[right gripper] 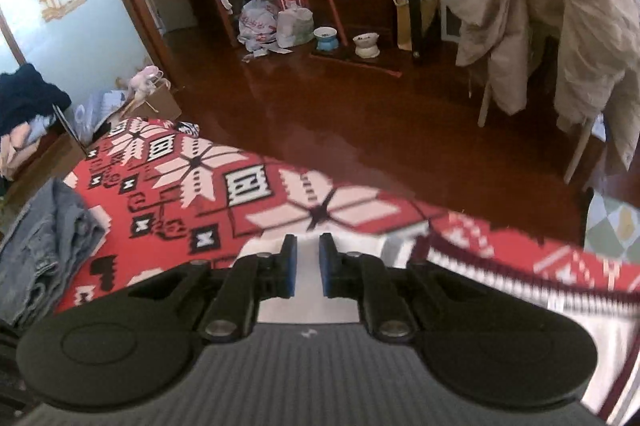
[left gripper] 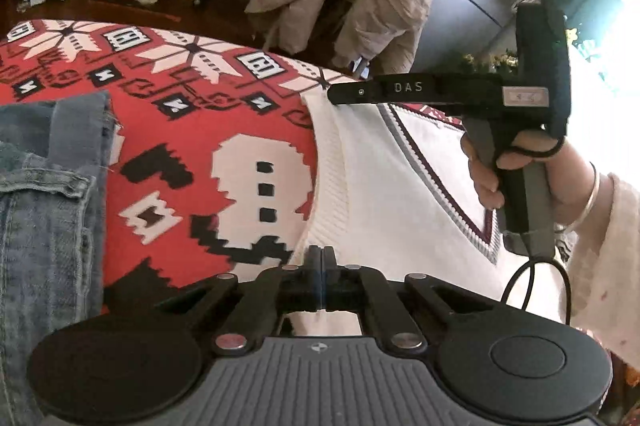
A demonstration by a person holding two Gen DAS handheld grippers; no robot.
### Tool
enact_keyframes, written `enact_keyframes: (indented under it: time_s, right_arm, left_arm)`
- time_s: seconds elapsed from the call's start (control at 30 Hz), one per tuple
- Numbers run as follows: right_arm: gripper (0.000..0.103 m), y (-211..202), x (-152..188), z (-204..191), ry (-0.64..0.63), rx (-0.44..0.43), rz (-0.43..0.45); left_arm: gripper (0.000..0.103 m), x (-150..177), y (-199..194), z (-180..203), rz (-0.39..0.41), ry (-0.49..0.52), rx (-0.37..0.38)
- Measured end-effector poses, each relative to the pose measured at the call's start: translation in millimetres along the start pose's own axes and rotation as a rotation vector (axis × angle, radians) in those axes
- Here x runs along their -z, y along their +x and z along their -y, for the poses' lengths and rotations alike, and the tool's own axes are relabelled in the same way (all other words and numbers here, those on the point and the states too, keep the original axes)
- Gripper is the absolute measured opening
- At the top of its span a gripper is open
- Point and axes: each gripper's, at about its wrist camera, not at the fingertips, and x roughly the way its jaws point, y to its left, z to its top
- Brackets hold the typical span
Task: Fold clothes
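White sweater (left gripper: 384, 186) lies on the red patterned blanket (left gripper: 192, 130) beside the jeans (left gripper: 44, 194), my left gripper (left gripper: 321, 254) pinched closed at its edge, my right gripper (right gripper: 307, 254) narrowly parted over it.

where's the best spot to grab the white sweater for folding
Grip the white sweater by its ribbed hem edge, coming from the jeans side over the red blanket. That edge lies straight and exposed on the blanket, so a finger could probably slip under it.
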Motion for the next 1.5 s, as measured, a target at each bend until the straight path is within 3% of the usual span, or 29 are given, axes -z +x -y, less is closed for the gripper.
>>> enact_keyframes:
  time_s: [0.13,0.23,0.47,0.6,0.67,0.77,0.93,1.03,1.3,1.37,1.43,1.5]
  right_arm:
    - [0.017,-8,-4,-10,0.003,0.009,0.015]
    - [0.017,-30,2,-18,0.007,-0.053,0.018]
    - [0.015,-42,47,-40,-0.08,-0.075,-0.083]
    - [0.015,-33,49,-41,-0.074,-0.068,-0.025]
    - [0.017,-32,44,-39,-0.004,-0.055,-0.028]
    - [0.018,-49,56,-52,-0.015,-0.069,-0.029]
    - [0.017,-95,103,-94,-0.116,-0.11,-0.049]
    - [0.017,-112,138,-110,-0.077,-0.089,-0.082]
    - [0.017,-169,217,-153,-0.008,-0.054,-0.047]
    - [0.017,-186,234,-166,-0.012,-0.032,-0.042]
    - [0.017,-202,250,-175,-0.003,-0.017,-0.035]
    - [0.017,-218,264,-182,0.007,0.003,-0.025]
  left_arm:
    - [0.003,2,-2,3,0.006,0.005,-0.011]
    - [0.003,7,-5,2,0.02,0.021,-0.004]
    - [0.003,19,-14,-1,0.035,0.043,0.002]
    - [0.003,25,-21,2,0.017,0.067,-0.016]
    - [0.003,28,-24,3,0.007,0.073,-0.024]
    - [0.003,36,-30,6,-0.014,0.1,-0.043]
    - [0.006,51,-53,20,0.0,0.133,-0.075]
    - [0.006,67,-66,25,0.012,0.126,-0.069]
    - [0.007,125,-100,40,0.008,0.061,-0.104]
    - [0.012,138,-110,48,0.016,0.053,-0.11]
    - [0.027,151,-120,58,0.031,0.064,-0.122]
    - [0.031,163,-130,70,0.047,0.095,-0.146]
